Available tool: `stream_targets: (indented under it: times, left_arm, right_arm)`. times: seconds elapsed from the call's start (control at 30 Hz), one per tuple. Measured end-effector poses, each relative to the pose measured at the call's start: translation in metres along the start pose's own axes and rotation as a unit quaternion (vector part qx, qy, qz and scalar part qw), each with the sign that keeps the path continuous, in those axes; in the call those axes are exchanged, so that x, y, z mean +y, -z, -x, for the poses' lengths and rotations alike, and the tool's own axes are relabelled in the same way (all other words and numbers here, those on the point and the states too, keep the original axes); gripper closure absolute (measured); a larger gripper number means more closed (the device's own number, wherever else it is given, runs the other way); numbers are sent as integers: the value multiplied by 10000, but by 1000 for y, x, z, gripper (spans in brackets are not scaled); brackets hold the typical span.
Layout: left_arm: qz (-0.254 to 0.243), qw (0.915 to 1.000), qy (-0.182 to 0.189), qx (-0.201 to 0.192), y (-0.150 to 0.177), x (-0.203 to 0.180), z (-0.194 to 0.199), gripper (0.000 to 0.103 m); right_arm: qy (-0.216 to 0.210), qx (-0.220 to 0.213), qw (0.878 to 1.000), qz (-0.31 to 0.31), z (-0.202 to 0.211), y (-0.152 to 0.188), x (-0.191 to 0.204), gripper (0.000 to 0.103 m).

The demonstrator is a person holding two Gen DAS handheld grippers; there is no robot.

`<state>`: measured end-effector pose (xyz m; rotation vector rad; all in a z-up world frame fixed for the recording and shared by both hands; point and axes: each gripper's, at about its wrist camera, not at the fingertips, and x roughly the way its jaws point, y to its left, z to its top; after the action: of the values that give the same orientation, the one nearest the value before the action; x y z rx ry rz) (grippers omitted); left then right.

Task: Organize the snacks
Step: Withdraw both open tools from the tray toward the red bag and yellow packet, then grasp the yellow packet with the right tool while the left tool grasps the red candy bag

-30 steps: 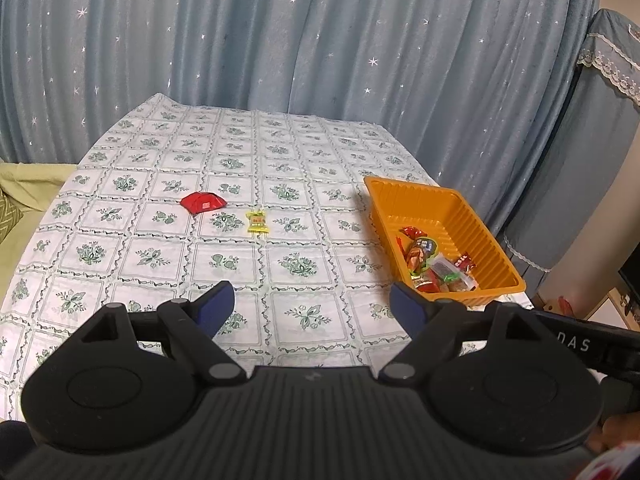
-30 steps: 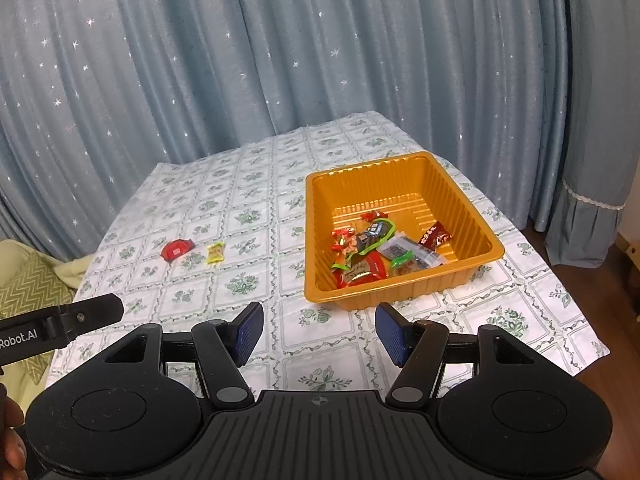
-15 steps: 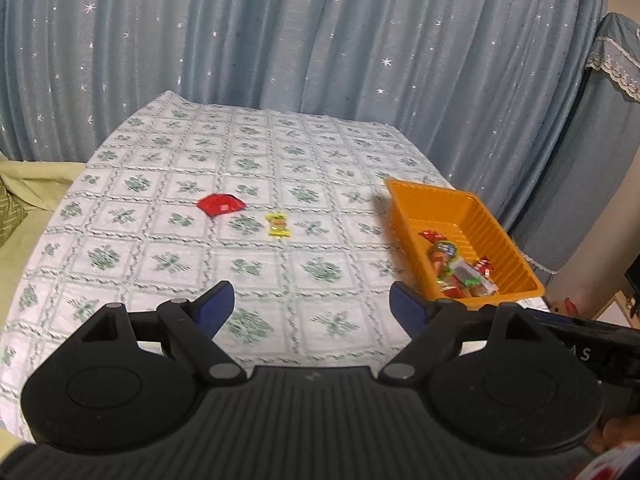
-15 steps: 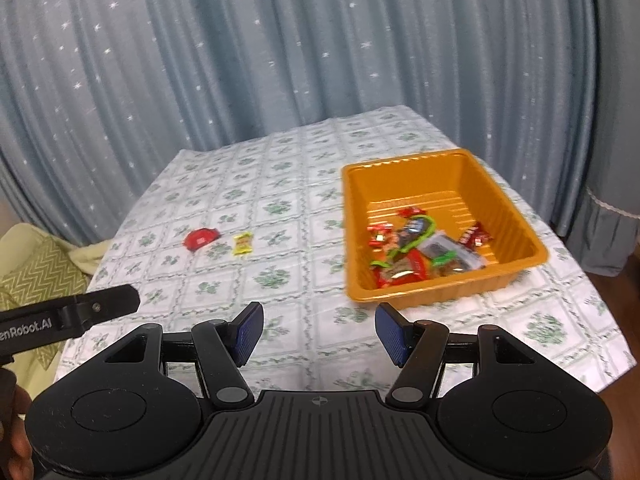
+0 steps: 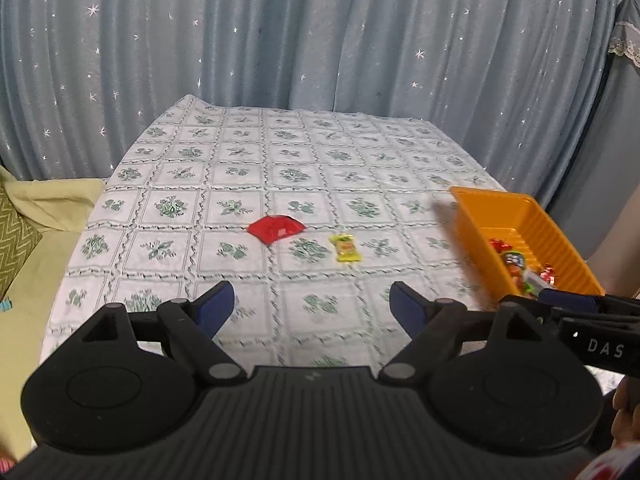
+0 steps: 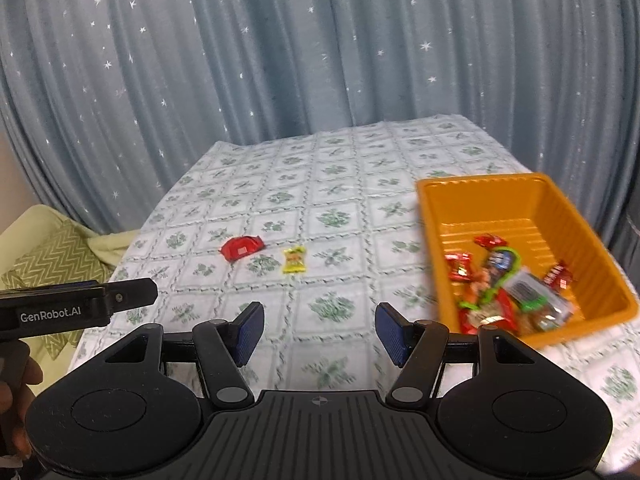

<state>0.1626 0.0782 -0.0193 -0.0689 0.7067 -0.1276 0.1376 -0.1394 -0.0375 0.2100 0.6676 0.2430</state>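
Two snacks are left loose on the tabletop [image 5: 360,152]: a red packet [image 5: 276,229] and, just to its right, a yellow packet [image 5: 345,248], its long axis running near to far. Both are seen ahead of the left gripper [image 5: 311,307], whose fingers are spread wide and empty. The right gripper [image 6: 319,332] is held at a narrower spread, also empty, with the orange tray [image 6: 560,216] of gathered snacks to its right. The left gripper is judged nearer the red packet, which lies far and slightly left of its fingers.
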Motion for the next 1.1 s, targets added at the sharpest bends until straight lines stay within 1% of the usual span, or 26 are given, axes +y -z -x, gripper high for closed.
stream_targets:
  times: [0.13, 0.27, 0.5, 0.57, 0.63, 0.83, 1.0, 1.07, 1.1]
  left_arm:
    - [-142, 9998, -78, 110, -10, 18, -31, 20]
    - [-205, 9996, -101, 182, -19, 35, -64, 20]
    - [-493, 9986, 95, 180, -29, 49, -120, 20]
    - [-633, 9978, 57, 189, -30, 50, -132, 20]
    - [-710, 9973, 57, 197, -32, 52, -143, 20]
    - [-678, 9973, 105, 279, -34, 63, -175, 20]
    - [-857, 9956, 143, 344, -34, 63, -196, 20]
    - [-881, 9954, 165, 351, -35, 65, -201, 20]
    - [-917, 9950, 167, 348, -35, 65, -205, 20]
  right_arm:
    - [-33, 155, 9998, 79, -39, -8, 5, 41]
    - [-88, 190, 9997, 100, -76, -16, 8, 41]
    - [-78, 182, 9993, 305, -141, -25, 12, 42]
    - [-90, 227, 9992, 331, -159, -25, 13, 51]
    - [-77, 286, 9990, 334, -178, -25, 14, 53]
    - [-54, 331, 9985, 430, -216, -23, 16, 55]
    - [-40, 347, 9982, 487, -234, -23, 19, 61]
    - [-25, 379, 9978, 542, -240, -23, 21, 67]
    - [-5, 399, 9975, 583, -243, -23, 22, 68]
